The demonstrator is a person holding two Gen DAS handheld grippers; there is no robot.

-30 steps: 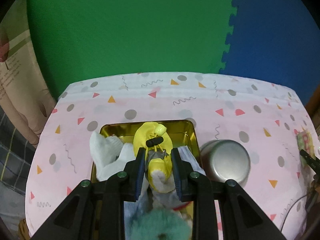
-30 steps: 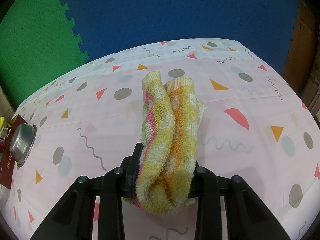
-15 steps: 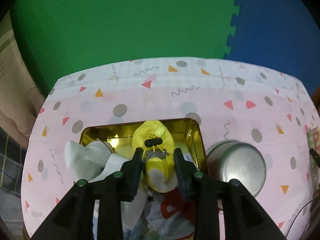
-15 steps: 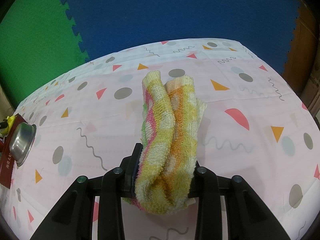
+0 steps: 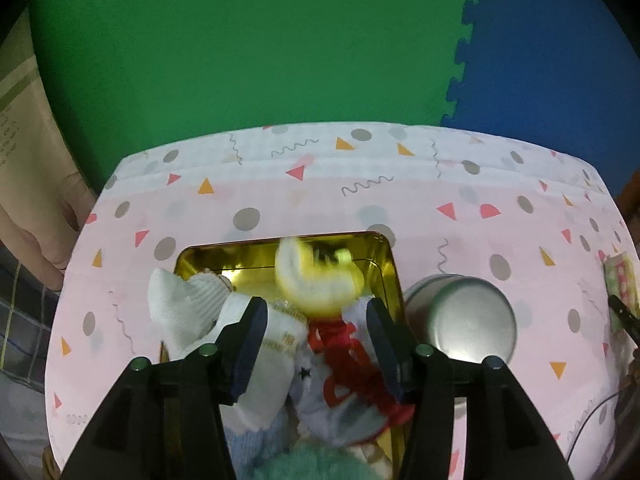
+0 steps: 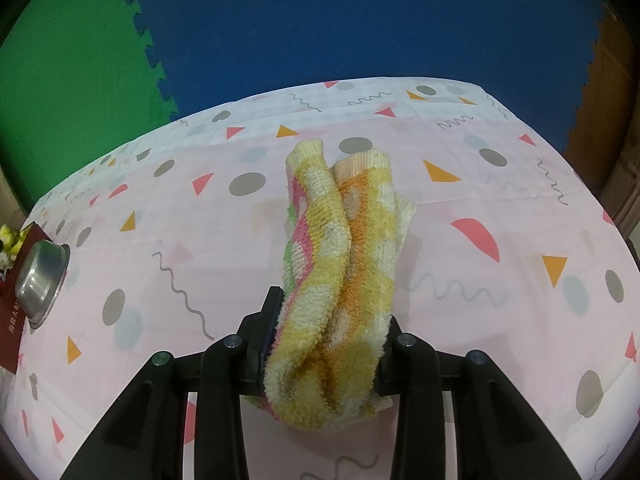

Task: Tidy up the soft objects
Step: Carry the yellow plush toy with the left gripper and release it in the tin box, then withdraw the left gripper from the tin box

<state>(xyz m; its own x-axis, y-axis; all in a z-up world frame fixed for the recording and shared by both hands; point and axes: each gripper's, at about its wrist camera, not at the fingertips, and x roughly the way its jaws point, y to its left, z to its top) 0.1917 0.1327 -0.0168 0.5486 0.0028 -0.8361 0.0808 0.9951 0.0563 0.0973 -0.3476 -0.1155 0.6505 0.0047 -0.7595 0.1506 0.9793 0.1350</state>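
Here the yellow soft toy (image 5: 320,280) lies in the gold tin (image 5: 384,256), toward its far right part, its outline blurred. It sits on top of other soft things: a white sock (image 5: 180,300) drapes over the tin's left rim, a white cloth with printed letters (image 5: 280,344) lies just beside it, and a pale grey cloth with red print (image 5: 340,368) spreads beneath the toy toward the near end. A fuzzy teal object (image 5: 316,460) shows at the very bottom edge of the left wrist view. The left gripper (image 5: 316,312) hangs over the tin with its jaws spread wide, one finger on each side of the toy and neither pressing on it; it holds nothing.

Just to the right of the tin stands an upturned steel bowl (image 5: 460,324), close to the tin's right wall. All of this rests on a pink tablecloth (image 5: 400,200) patterned with dots, triangles and squiggles.

Well apart, on the same cloth, the right gripper (image 6: 328,332) has its jaws clamped on a folded terry towel (image 6: 344,248) of yellow, orange and pink checks. The towel stretches forward from the fingers, its far end lying on the tablecloth. The steel bowl appears at the far left edge of the right wrist view.
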